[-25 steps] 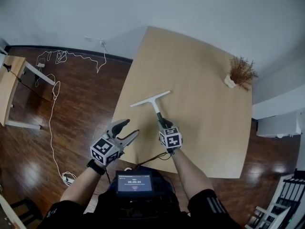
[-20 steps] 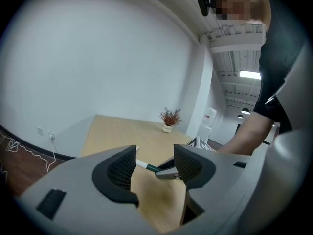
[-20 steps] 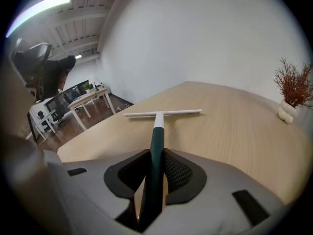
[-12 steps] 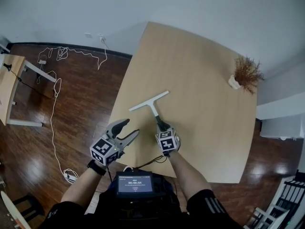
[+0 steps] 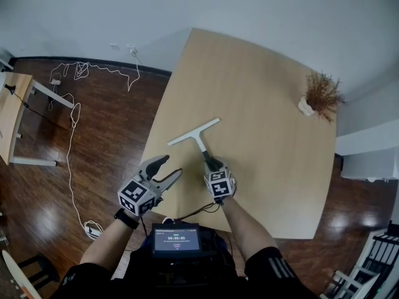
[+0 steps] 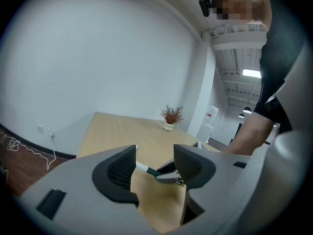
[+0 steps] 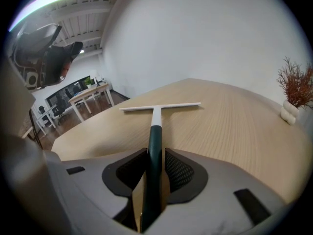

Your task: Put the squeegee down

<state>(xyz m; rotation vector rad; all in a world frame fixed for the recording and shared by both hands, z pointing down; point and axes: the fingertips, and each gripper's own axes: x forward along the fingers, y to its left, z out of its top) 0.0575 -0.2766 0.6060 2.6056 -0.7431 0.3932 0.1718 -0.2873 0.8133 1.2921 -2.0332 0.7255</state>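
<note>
Your right gripper (image 7: 155, 163) has its jaws pressed onto the dark green handle of the squeegee (image 7: 155, 124), gripping it near the back end. The shaft runs straight out ahead of the jaws and turns white just before it meets the long white blade. That blade lies crosswise well ahead of the tool, and from the right gripper view it looks to be resting flat on the table (image 5: 262, 86), with a thin shadow tight under it. Whether the front part of the handle touches the wood I cannot tell, since it slopes up toward your jaws. Your left gripper (image 5: 169, 167) hangs to the left of the right one, close to the table's near edge, with its jaws spread and nothing between them; through the gap you see only the side of the right gripper and a bit of the squeegee's shaft beyond. A small potted plant (image 5: 321, 95) stands far ahead and to the right of the right gripper, well apart from the blade, so nothing crowds the spot. By my reading, the putting-down is most of the way done: the blade end appears to be down and the squeegee is over bare tabletop. What is left is to lower the handle the last bit until it lies on the wood, spread the right jaws to let go, and draw the tool back along the handle's line without dragging it.
</note>
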